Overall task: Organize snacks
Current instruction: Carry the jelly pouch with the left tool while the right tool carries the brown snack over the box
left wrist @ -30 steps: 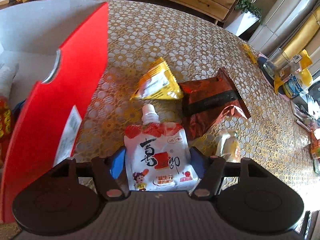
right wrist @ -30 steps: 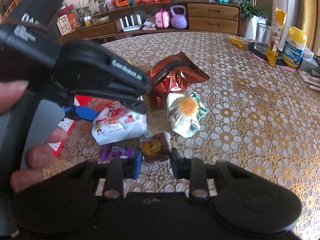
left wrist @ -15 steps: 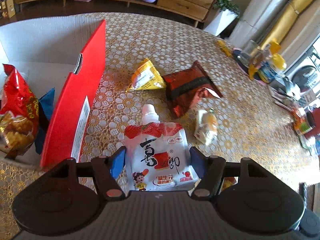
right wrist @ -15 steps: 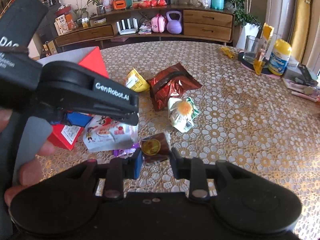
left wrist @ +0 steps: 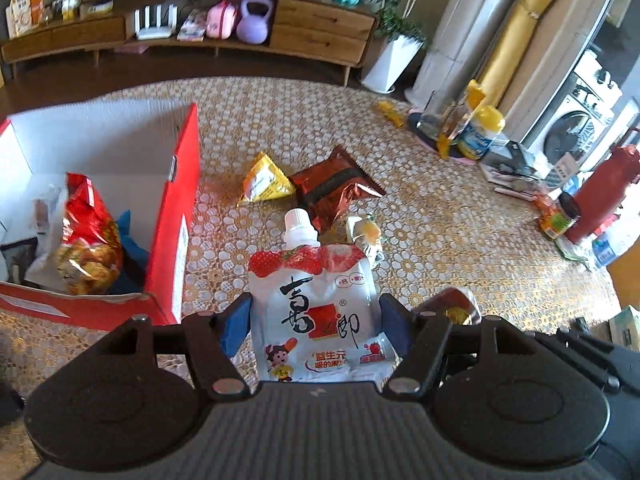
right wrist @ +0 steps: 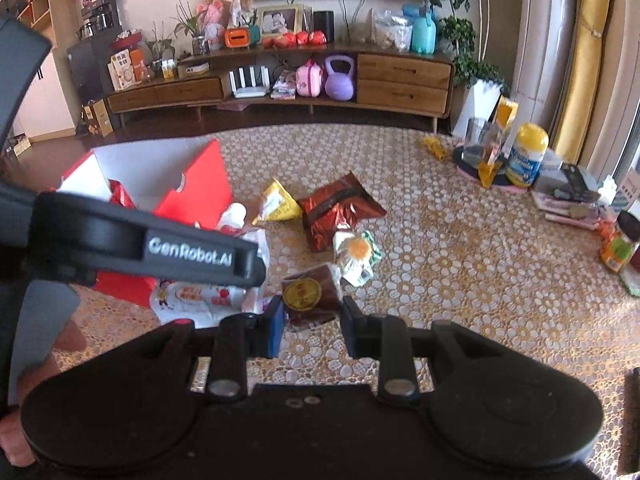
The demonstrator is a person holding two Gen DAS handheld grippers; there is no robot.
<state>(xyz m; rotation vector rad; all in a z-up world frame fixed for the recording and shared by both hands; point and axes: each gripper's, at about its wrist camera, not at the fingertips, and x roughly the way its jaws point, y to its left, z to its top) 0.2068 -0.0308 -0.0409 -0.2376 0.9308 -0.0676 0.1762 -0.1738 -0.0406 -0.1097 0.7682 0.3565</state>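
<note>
left gripper (left wrist: 315, 322) is clamping a white spouted jelly pouch (left wrist: 314, 312) between its blue pads, spout pointing forward, lifted clear of the table (left wrist: 440, 240) and hanging just right of the red box (left wrist: 176, 216). right gripper (right wrist: 312, 322) is gripping a small brown snack packet (right wrist: 310, 294) with a round gold label, its fingers sitting against the packet's sides; this too is being carried right of the red box, a little further out than the pouch.

contents of the red box: a red crisp bag (left wrist: 90, 236) is lying inside against the near wall, with a blue packet beside it (other items deeper in are too blurred to name).

outstanding items, all lying on the table right of the red box: a yellow triangular packet (left wrist: 266, 182) nearest its wall, a copper foil bag (left wrist: 334, 188) just beyond that, and a small white and green wrapped cake (left wrist: 366, 236) near the foil bag.

assessment: task is sitting part way through. some snacks are boxed, two are in hand and not yet deposited, three are waiting. both held items are needing to travel left over the box wall before release.
</note>
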